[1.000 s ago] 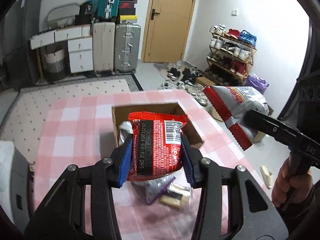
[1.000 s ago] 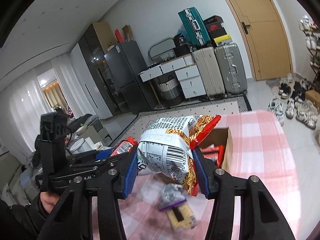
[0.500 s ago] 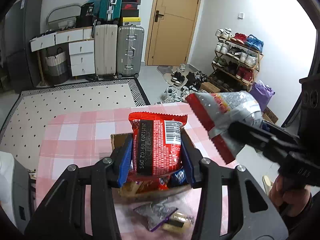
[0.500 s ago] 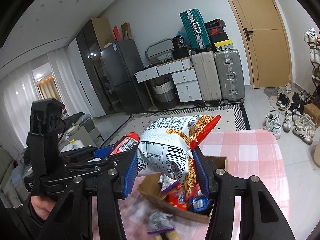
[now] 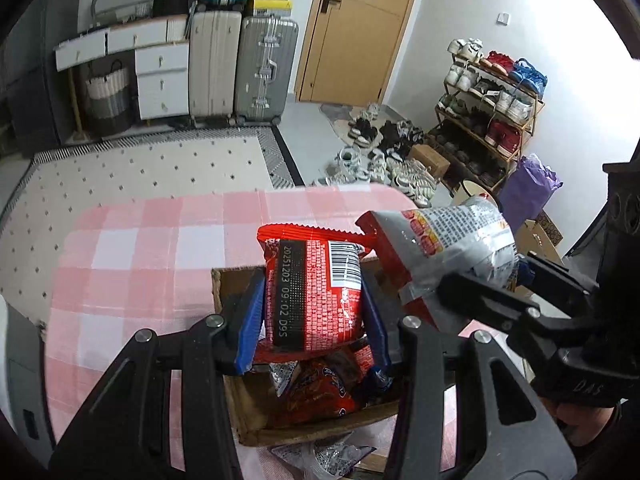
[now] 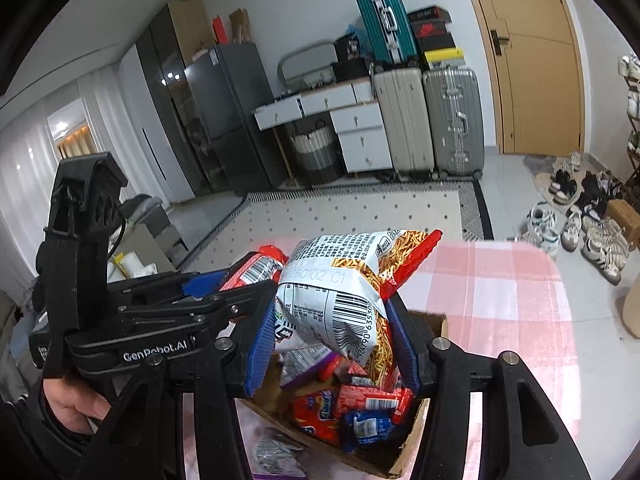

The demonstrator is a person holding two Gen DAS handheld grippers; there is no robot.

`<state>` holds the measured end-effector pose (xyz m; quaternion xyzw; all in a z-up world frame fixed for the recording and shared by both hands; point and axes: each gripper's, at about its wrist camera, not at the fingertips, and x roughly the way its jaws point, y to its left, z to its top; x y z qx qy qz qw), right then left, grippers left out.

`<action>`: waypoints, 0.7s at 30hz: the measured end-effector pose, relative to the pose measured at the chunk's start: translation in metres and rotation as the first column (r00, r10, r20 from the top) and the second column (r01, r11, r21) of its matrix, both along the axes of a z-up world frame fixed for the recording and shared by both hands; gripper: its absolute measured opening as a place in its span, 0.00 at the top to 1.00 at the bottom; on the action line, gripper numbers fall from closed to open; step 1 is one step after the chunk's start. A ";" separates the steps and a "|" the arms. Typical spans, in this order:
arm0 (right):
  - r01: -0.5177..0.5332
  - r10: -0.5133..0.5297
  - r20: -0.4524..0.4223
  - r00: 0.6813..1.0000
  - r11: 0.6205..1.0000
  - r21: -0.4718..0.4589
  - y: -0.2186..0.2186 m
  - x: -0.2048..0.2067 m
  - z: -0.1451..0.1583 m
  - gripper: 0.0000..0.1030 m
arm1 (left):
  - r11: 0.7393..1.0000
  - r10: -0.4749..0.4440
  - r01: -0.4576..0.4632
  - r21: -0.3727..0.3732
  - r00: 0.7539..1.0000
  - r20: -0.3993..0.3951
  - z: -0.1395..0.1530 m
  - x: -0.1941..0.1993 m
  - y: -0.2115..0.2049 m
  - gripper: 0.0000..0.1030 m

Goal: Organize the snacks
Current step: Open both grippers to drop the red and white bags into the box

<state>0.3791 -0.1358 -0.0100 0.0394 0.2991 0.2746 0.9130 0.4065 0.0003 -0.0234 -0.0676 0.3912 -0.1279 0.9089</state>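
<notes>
Pink checked tablecloth, rug and suitcases behind at 12 o'clock

Left gripper clenched on red snack packet, held above cardboard box

Right gripper clenched on white noodle-snack bag, at 2 o'clock of red packet, also over box

Box holds mixed snack packs; silver-purple wrapper on cloth at 6 o'clock of box

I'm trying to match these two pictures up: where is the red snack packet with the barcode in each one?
Left wrist view: red packet centre, gripped in the left claw, above the cardboard box.
Right wrist view: only its end shows, left of centre.
Shared landmark: the silver suitcase.
</notes>
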 end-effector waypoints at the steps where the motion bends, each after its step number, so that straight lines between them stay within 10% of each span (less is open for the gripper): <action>1: 0.000 0.000 -0.012 1.000 1.000 -0.005 0.001 0.005 -0.006 0.49 | 1.000 0.000 0.000 -0.003 1.000 -0.011 -0.008 0.003 0.002 0.59; 12: 0.002 -0.007 -0.067 0.998 0.997 -0.075 0.013 0.032 -0.048 0.44 | 0.999 -0.019 0.014 -0.048 0.994 -0.103 -0.064 0.027 0.012 0.55; 21: 0.022 -0.022 0.011 1.000 1.000 -0.016 -0.009 0.003 -0.023 0.38 | 1.000 0.008 -0.009 -0.024 0.999 -0.044 -0.042 -0.006 0.017 0.45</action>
